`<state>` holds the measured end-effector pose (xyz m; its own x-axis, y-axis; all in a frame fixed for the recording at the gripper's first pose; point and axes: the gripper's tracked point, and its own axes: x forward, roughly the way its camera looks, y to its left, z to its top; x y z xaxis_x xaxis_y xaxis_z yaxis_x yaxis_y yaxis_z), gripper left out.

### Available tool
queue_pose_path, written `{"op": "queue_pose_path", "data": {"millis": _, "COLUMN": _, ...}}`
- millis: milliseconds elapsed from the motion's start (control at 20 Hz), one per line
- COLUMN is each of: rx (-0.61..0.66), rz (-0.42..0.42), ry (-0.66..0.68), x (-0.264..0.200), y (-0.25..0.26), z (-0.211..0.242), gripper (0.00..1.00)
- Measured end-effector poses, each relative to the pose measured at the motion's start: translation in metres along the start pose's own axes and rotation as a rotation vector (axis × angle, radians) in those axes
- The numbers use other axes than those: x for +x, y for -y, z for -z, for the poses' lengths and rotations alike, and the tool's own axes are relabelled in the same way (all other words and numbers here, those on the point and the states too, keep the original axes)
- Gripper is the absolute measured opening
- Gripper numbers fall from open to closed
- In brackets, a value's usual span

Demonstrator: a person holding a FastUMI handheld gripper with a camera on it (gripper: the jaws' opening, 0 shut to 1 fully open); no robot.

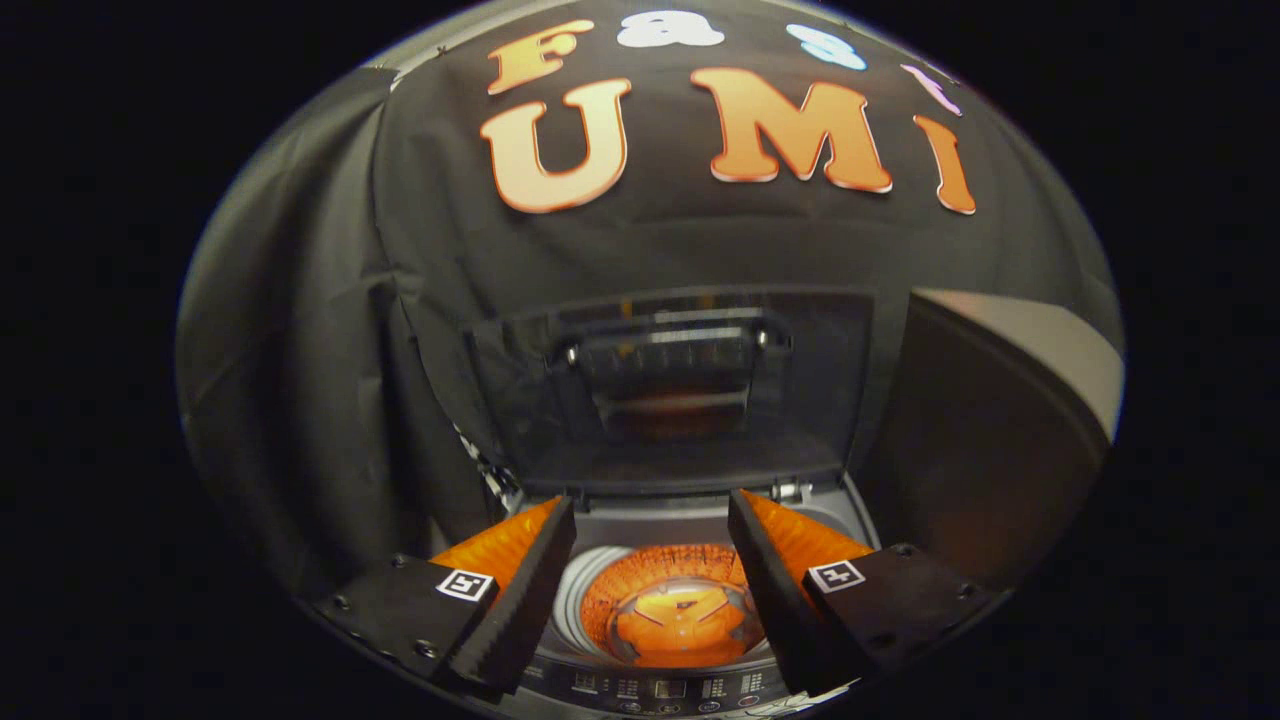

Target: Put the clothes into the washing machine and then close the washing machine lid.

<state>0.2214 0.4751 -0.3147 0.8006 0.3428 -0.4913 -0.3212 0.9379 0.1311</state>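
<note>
Hovering over the washing machine [690, 520], tool [652, 510] released, fingers spread wide with nothing between them. Fingers [530, 580] point down and forward over the top opening, one on each side of it. Drum [672, 610] visible straight below between the fingers, lit orange, with the agitator [682, 618] at its bottom. Can't make out any clothes in the drum or near the fingers. Control panel [665, 688] runs along the near edge of the machine, under the finger bases. Lid [690, 385] is up, standing roughly upright just beyond the fingertips, hinged at the far edge of the opening; glossy dark panel with a handle-like fitting near its top. Black cloth wall [330, 400] behind it. Dark, pale-edged panel [1000, 400] stands to the right of the lid.
</note>
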Motion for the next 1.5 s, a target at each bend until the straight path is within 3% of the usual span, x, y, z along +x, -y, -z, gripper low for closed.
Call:
{"op": "queue_pose_path", "data": {"millis": 350, "rx": 0.032, "rz": -0.007, "ry": 0.223, "x": -0.058, "y": -0.005, "z": -0.114, "gripper": 0.98}}
{"op": "queue_pose_path", "data": {"millis": 700, "rx": -0.035, "rz": 0.022, "ry": 0.326, "x": -0.080, "y": 0.012, "z": -0.192, "gripper": 0.98}}
{"op": "queue_pose_path", "data": {"millis": 1050, "rx": -0.026, "rz": 0.052, "ry": 0.277, "x": -0.013, "y": 0.048, "z": -0.222, "gripper": 0.98}}
{"op": "queue_pose_path", "data": {"millis": 1500, "rx": 0.023, "rz": 0.094, "ry": 0.093, "x": 0.103, "y": 0.088, "z": -0.192, "gripper": 0.98}}
